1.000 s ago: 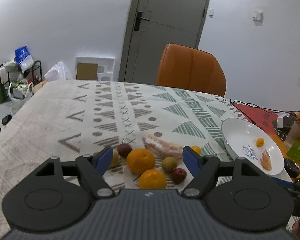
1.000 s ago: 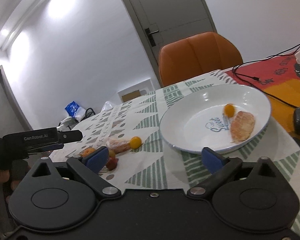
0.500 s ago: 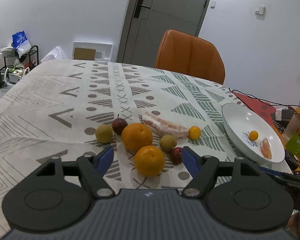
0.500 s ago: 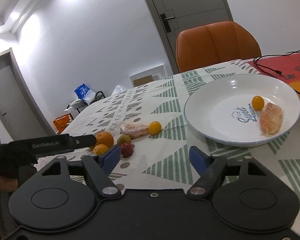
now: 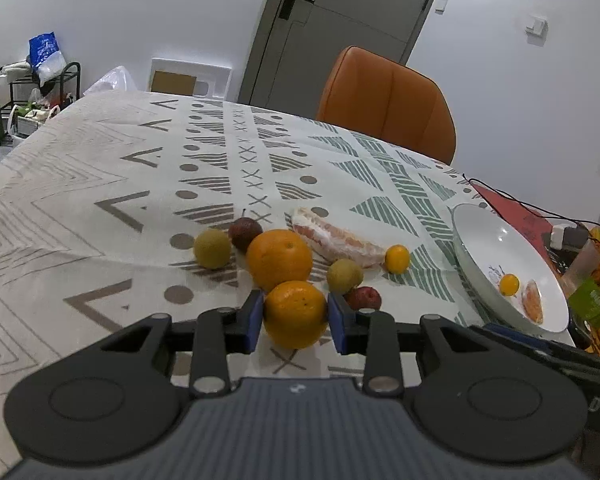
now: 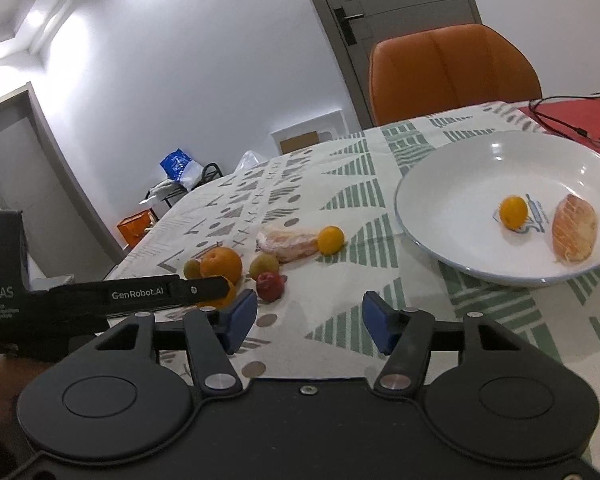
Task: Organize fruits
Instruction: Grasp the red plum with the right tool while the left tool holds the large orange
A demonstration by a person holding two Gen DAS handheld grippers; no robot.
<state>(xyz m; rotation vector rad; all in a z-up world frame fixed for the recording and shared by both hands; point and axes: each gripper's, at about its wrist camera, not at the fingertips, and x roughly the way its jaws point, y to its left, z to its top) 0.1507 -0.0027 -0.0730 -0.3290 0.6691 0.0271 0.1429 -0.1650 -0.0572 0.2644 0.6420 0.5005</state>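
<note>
My left gripper [image 5: 295, 322] is closing its jaws on the nearest orange [image 5: 295, 308], and both blue pads touch its sides. Behind it lie a bigger orange [image 5: 279, 258], two greenish fruits [image 5: 212, 249], two dark red fruits [image 5: 364, 298], a peeled pomelo wedge [image 5: 332, 242] and a kumquat [image 5: 397, 258]. The white plate [image 6: 440, 184] holds a kumquat [image 6: 513, 211] and a pomelo piece [image 6: 574, 229]. My right gripper [image 6: 309, 322] hovers over the cloth, its jaws closing with nothing between them; the red fruit [image 6: 270, 286] lies just ahead of it on the left.
The patterned tablecloth [image 5: 112, 184] covers the table. An orange chair [image 5: 386, 104] stands at the far side. Cables and a red mat [image 6: 572, 116] lie beyond the plate, and packets [image 5: 592, 304] crowd the right edge. The left gripper's body [image 6: 100, 296] shows in the right wrist view.
The left gripper sank toward the fruit pile and its jaws came in onto the near orange. The right gripper swung left from the plate toward the fruits, and its jaws narrowed.
</note>
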